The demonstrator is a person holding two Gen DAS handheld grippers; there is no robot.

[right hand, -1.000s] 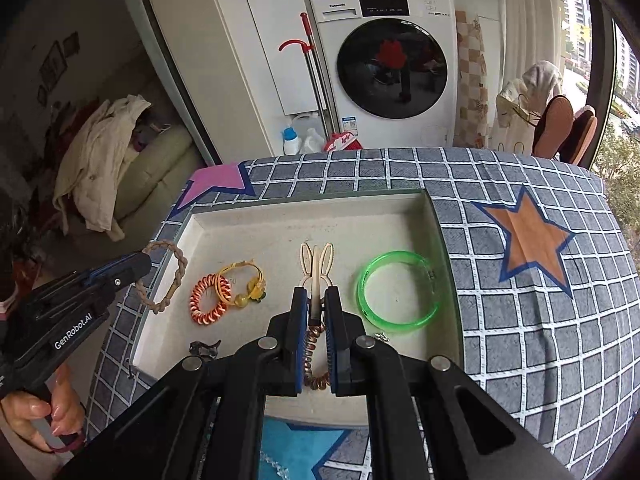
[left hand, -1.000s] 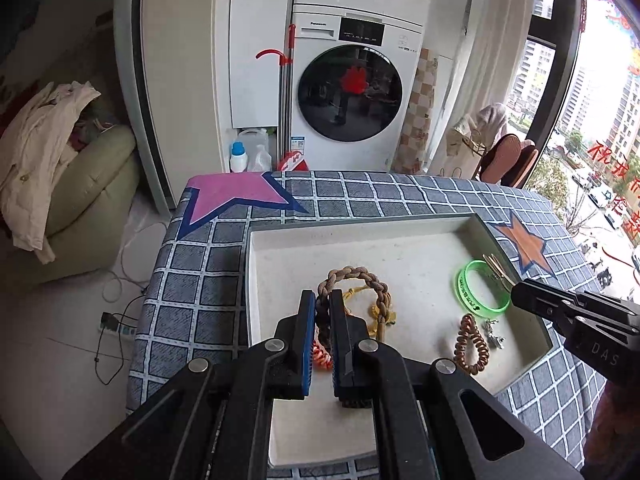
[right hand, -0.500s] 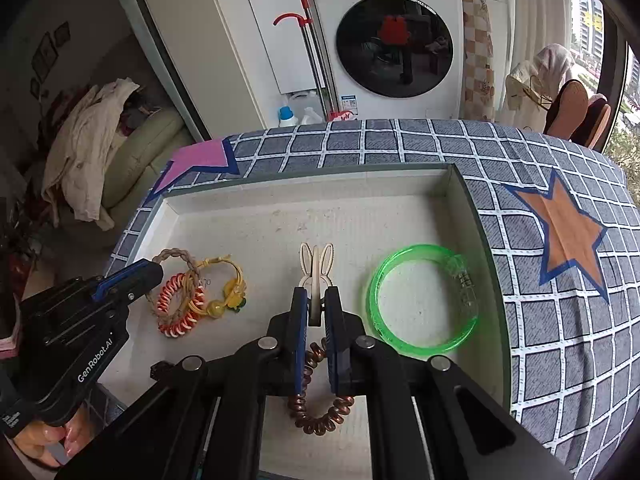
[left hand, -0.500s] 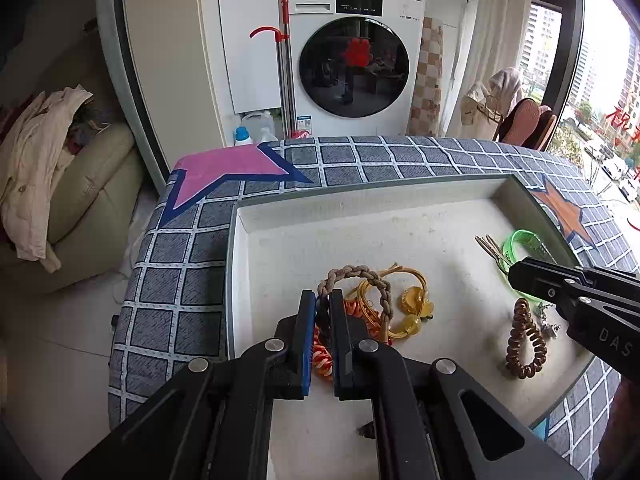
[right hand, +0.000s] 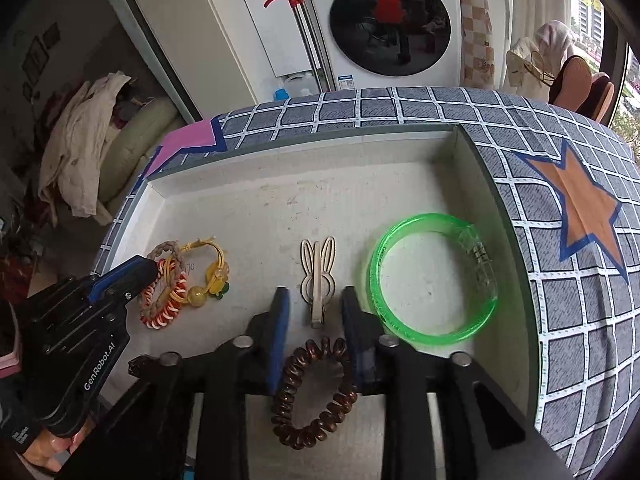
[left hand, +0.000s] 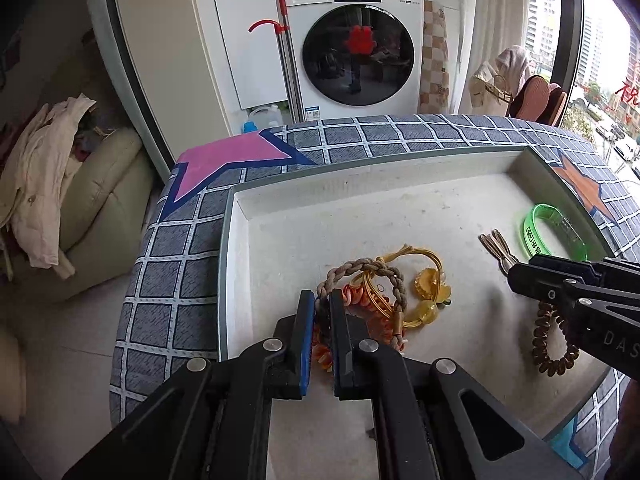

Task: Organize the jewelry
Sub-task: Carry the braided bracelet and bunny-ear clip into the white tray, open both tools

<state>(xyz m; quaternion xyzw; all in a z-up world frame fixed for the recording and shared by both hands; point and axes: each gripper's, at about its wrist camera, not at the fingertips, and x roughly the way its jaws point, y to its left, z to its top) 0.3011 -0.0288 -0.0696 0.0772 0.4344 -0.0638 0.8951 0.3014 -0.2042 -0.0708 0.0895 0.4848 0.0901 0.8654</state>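
A white tray [right hand: 280, 200] holds the jewelry. My left gripper [left hand: 318, 304] is shut on the brown braided bracelet [left hand: 360, 270], which lies over an orange coil hair tie [left hand: 360, 300] and a yellow hair tie [left hand: 424, 284]; this pile also shows in the right wrist view [right hand: 176, 276]. My right gripper [right hand: 314, 300] is open, its fingers either side of a brown coil hair tie [right hand: 316, 392] lying on the tray. A beige rabbit hair clip [right hand: 318, 276] lies just ahead. A green bangle [right hand: 436, 280] lies to the right.
The tray sits on a grey checked cloth [right hand: 580, 300] with an orange star [right hand: 576, 204] and a pink star [left hand: 228, 160]. A washing machine [left hand: 356, 40] stands behind. A sofa with clothes [left hand: 60, 184] is on the left.
My right gripper has opened and let go of the brown coil hair tie, which now lies on the tray. My left gripper has lowered the braided bracelet onto the orange and yellow ties.
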